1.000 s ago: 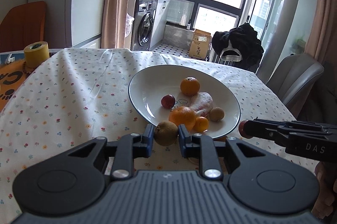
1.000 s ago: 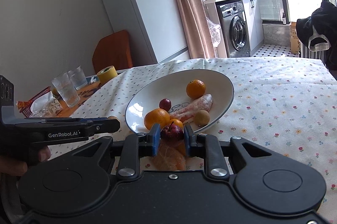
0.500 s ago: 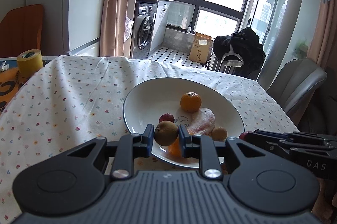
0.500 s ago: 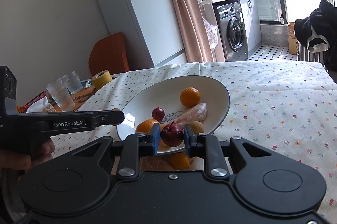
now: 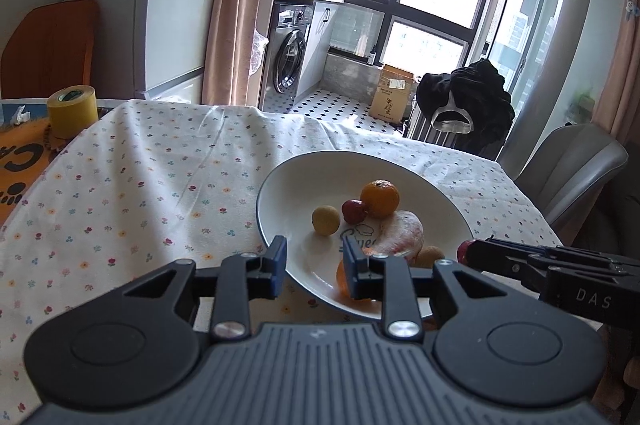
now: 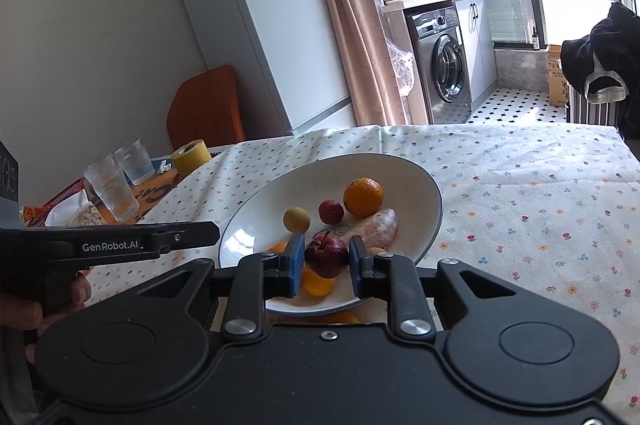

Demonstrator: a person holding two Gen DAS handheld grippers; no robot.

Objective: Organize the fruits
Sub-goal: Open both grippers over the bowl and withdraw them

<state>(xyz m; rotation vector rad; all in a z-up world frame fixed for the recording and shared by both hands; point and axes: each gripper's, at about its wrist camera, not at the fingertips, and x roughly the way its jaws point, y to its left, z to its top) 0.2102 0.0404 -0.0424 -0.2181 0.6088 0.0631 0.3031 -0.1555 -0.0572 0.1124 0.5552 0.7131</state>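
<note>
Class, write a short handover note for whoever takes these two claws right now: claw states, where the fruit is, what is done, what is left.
Left claw: open, empty, over the plate's near rim.
Right claw: shut on the dark red apple, above the plate.
On the plate: yellow-brown fruit, small red fruit, orange, peeled pink fruit, more near the rim.
Left: release the apple.
</note>
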